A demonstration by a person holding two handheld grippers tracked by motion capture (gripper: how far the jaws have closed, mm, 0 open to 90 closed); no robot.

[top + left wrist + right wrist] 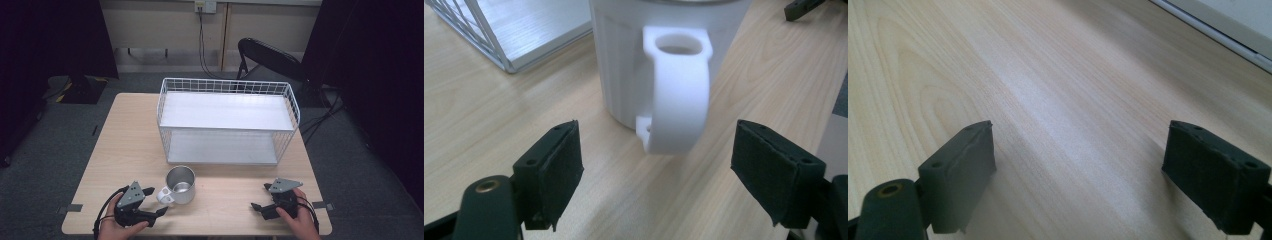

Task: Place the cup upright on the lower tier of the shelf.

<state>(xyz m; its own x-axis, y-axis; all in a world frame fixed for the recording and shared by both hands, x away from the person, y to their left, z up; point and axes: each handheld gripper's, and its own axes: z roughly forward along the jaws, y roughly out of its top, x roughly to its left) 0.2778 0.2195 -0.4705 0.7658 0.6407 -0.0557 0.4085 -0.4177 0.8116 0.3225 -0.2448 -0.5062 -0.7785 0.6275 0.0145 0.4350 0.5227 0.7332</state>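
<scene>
Two tools rest near the tabletop's (125, 145) near edge. The left tool (156, 201), jaws apart, faces the mug's (181, 185) handle (679, 100) without touching. The right tool (259, 197) gapes over bare wood.

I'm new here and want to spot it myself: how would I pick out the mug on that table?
Find the white wire basket at the back of the wooden table. Just in front of its left end stands the mug, with the left tool next to it. It is a shiny metal cup with a white handle.

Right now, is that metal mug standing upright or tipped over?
Upright. The metal mug stands on its base on the table, its open mouth facing up and its white handle vertical.
</scene>
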